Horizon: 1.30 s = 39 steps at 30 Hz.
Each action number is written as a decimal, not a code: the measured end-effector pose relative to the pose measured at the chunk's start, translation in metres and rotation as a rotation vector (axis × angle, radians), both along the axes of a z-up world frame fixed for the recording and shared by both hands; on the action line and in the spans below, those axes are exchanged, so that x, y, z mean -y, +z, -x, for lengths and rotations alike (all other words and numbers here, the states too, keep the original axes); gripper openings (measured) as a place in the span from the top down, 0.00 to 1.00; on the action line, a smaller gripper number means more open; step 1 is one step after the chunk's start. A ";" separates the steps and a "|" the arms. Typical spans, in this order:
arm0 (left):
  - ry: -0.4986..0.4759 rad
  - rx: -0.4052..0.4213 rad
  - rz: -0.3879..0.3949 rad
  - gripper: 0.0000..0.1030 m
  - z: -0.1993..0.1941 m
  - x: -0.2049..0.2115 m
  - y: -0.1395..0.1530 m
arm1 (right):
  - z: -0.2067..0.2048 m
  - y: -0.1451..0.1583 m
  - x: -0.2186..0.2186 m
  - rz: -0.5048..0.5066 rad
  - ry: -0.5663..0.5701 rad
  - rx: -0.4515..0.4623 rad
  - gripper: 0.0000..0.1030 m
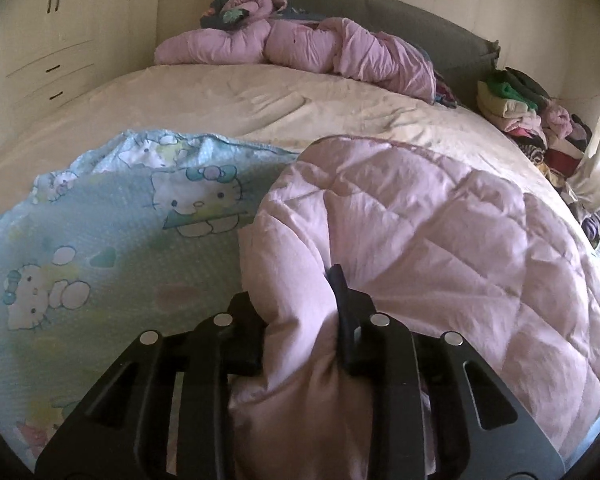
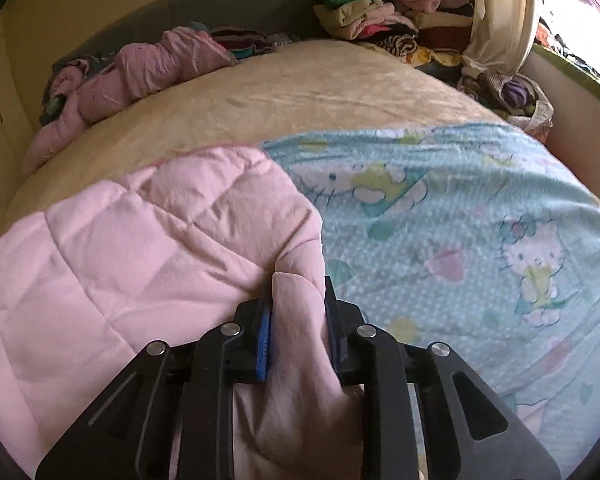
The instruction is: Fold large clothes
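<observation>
1. Bed (image 1: 260, 96): its cream sheet fills the middle of both views; a grey headboard (image 1: 420, 20) runs along the far edge.
2. Quilt (image 1: 440, 232): the large padded cover you are folding lies on the near part of the bed. Its pink quilted side is turned up over its pale blue cartoon-cat printed side (image 1: 100, 240). In your left wrist view the pink fold lies to the right of the print; in your right wrist view it lies to the left (image 2: 140, 232), with the print (image 2: 480, 220) spreading right.
3. Crumpled pink bedding (image 1: 320, 48): it is bunched along the headboard, well apart from the quilt.
4. Stack of folded clothes (image 1: 520, 108): it sits at the far corner of the bed, beside a tied cream curtain (image 2: 496, 16).
5. Wardrobe (image 1: 56, 40): cream doors and drawers stand to the left of the bed in your left wrist view.
6. Left gripper (image 1: 296, 316): its jaws are closed on a thick bunch of the quilt's pink edge, which bulges up between the fingers (image 1: 342, 300).
7. Right gripper (image 2: 298, 320): it likewise pinches a bunched pink fold of the quilt; blue pads (image 2: 264, 344) press against the fabric.
</observation>
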<state>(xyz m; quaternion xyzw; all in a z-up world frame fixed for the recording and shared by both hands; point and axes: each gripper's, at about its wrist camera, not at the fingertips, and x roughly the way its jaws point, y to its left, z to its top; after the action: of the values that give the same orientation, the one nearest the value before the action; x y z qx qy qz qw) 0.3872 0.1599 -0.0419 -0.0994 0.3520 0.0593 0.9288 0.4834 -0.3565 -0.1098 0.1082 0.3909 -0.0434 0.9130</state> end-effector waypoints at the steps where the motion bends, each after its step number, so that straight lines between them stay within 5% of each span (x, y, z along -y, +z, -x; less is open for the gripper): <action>1: -0.001 -0.003 0.000 0.79 -0.001 0.000 -0.003 | 0.000 -0.002 0.000 -0.005 -0.005 0.003 0.79; 12: 0.009 0.000 -0.106 0.76 0.002 0.016 -0.002 | 0.007 -0.001 -0.011 0.094 0.016 -0.047 0.74; 14: 0.022 -0.009 -0.131 0.68 0.004 0.019 0.001 | 0.015 0.006 -0.013 0.136 0.010 -0.054 0.65; 16: 0.050 -0.020 -0.138 0.53 0.007 0.018 0.007 | 0.027 0.019 -0.011 0.184 -0.028 -0.036 0.23; 17: 0.059 -0.021 -0.134 0.41 0.009 0.017 0.010 | 0.036 0.026 -0.009 0.175 -0.044 0.002 0.20; 19: 0.058 -0.015 -0.108 0.35 0.018 0.016 0.020 | 0.060 0.044 -0.010 0.127 -0.033 0.101 0.14; 27: -0.022 0.057 -0.074 0.29 0.059 0.051 0.057 | 0.129 0.074 -0.087 0.141 0.273 0.235 0.13; 33: -0.161 0.058 -0.097 0.28 0.084 0.096 0.061 | 0.141 0.073 -0.142 0.105 0.441 0.166 0.13; 39: -0.191 -0.045 -0.180 0.26 0.076 0.126 0.022 | 0.133 0.053 -0.161 0.098 0.471 0.082 0.13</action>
<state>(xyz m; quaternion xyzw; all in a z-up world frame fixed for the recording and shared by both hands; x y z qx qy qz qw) 0.3110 0.0337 -0.0197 0.0196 0.3740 0.0040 0.9272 0.3507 -0.1957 -0.0566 -0.0287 0.3656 0.1561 0.9172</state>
